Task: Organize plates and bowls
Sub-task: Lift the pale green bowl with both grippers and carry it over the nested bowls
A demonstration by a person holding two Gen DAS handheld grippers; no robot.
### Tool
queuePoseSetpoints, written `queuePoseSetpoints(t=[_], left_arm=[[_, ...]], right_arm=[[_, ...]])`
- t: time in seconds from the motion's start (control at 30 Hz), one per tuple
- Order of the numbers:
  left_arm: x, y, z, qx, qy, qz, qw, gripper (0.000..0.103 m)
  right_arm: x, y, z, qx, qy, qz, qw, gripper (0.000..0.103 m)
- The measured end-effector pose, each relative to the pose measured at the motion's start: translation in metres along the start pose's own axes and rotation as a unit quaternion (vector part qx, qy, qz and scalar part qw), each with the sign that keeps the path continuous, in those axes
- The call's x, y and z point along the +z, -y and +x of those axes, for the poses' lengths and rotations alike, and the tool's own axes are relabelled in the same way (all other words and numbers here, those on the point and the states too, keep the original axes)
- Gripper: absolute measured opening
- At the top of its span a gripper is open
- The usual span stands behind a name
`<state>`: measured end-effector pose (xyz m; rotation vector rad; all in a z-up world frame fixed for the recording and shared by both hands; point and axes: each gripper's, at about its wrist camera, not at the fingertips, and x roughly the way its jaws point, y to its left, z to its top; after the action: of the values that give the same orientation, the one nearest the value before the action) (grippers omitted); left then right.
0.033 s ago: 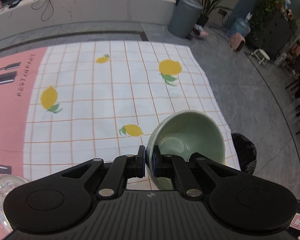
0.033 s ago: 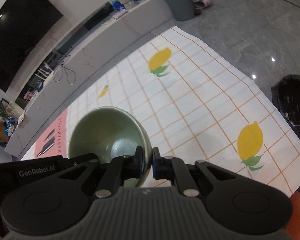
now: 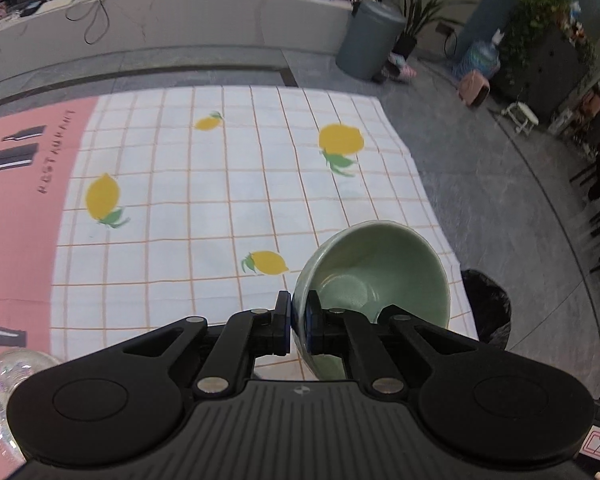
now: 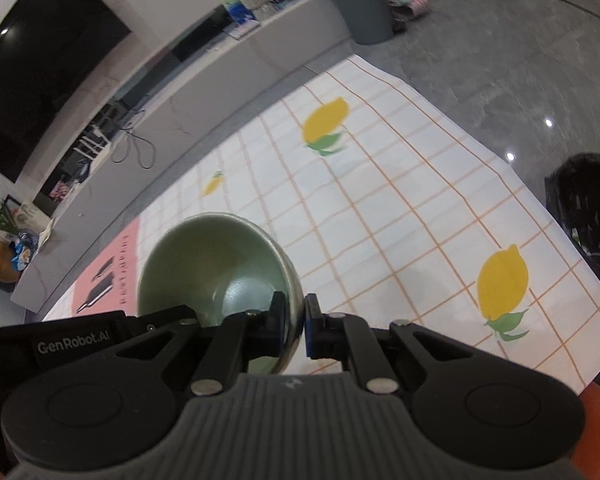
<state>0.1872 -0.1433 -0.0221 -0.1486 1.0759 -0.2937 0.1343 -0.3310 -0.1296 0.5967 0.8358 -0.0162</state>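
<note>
Each gripper carries a bowl clear of the desk [image 3: 228,208], which is covered by a white lemon-print checked cloth. The left gripper [image 3: 298,322] has its jaws clamped on the rim of a pale green glazed ceramic bowl [image 3: 380,276], tilted to its right. The right gripper [image 4: 296,326] pinches the rim of a second green ceramic bowl [image 4: 212,260] to its left. Judging by this, the carry step is under way; next likely comes nesting one bowl inside the other, which calls for levelling both.
</note>
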Motion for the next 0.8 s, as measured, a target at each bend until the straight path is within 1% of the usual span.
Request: queuePoseSetpoints(t=[0.23, 0.47, 0.6, 0.8], left_arm=[[-0.009, -0.026, -0.043, -0.004, 0.034, -0.019, 0.9992, 0.007], [-0.024, -0.062, -0.075, -0.009, 0.049, -0.055, 0.9973, 0.008], [-0.035, -0.077, -0.084, -0.014, 0.046, -0.065, 0.9967, 0.009], [-0.055, -0.093, -0.084, -0.020, 0.026, -0.069, 0.9971, 0.011]], right_arm=[[-0.011, -0.037, -0.025, 0.023, 0.015, -0.036, 0.999, 0.007], [-0.029, -0.076, -0.040, 0.050, 0.007, -0.078, 0.996, 0.007], [-0.040, -0.090, -0.042, 0.061, -0.007, -0.095, 0.994, 0.007], [-0.056, -0.100, -0.041, 0.059, -0.025, -0.115, 0.991, 0.007]])
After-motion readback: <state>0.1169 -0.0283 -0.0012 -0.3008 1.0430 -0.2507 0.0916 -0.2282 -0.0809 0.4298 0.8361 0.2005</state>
